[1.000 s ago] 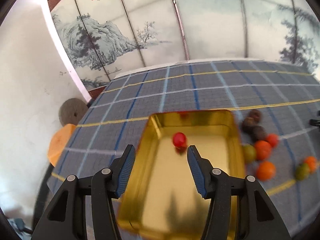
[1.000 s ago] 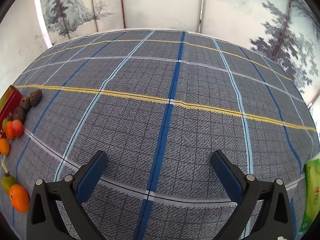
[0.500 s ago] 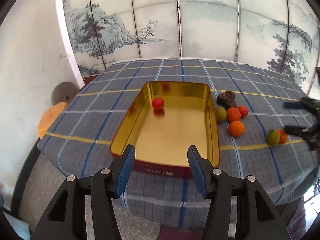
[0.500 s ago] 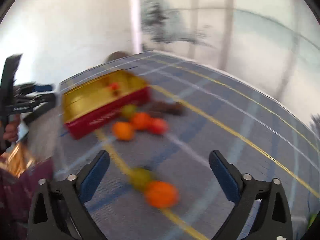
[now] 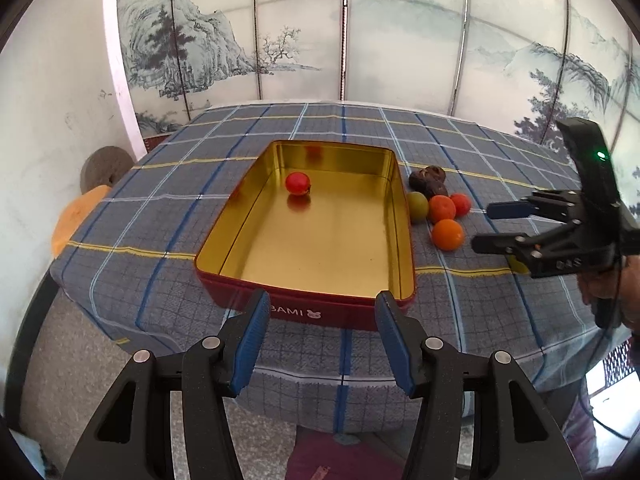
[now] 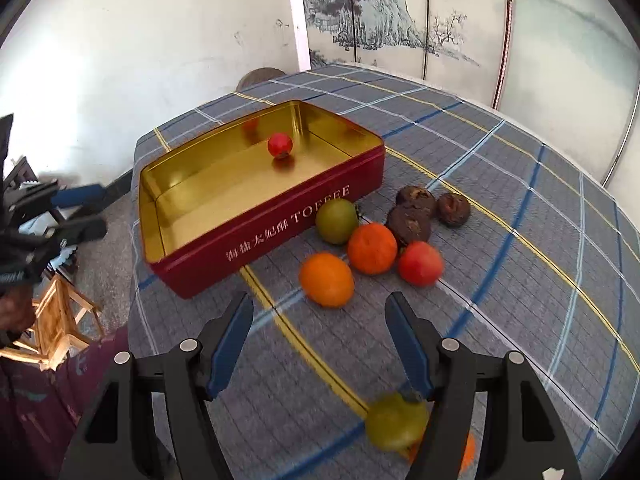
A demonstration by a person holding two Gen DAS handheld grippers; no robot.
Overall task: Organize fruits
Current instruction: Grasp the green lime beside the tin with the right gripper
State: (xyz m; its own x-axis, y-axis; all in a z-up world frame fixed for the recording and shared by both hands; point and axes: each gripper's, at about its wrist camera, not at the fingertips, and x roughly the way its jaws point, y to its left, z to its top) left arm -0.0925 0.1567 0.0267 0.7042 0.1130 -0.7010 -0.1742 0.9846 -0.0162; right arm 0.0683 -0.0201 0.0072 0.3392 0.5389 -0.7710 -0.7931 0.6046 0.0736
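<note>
While both grippers hang above the table, the red tin sits on the plaid tablecloth with its lid off and its gold interior exposed. It holds one item only: a small red fruit lying toward the far end of the tin floor, clear of the walls, with its reflection visible on the gold metal beneath it. White lettering runs along the tin's long outer side.

Outside the tin, just beside its long wall, lies a loose cluster: a green fruit touching or nearly touching the wall, two orange fruits, a red fruit, and three dark brown wrinkled fruits behind them. Apart from this cluster, directly under the right gripper, lie another green fruit and an orange one partly hidden behind the finger.

Left gripper: jaws moderately apart, nothing held, positioned off the table's near edge facing the tin's short end. Right gripper: jaws wide apart, nothing between them, over the cloth beside the fruit.

A painted folding screen stands behind the table.
</note>
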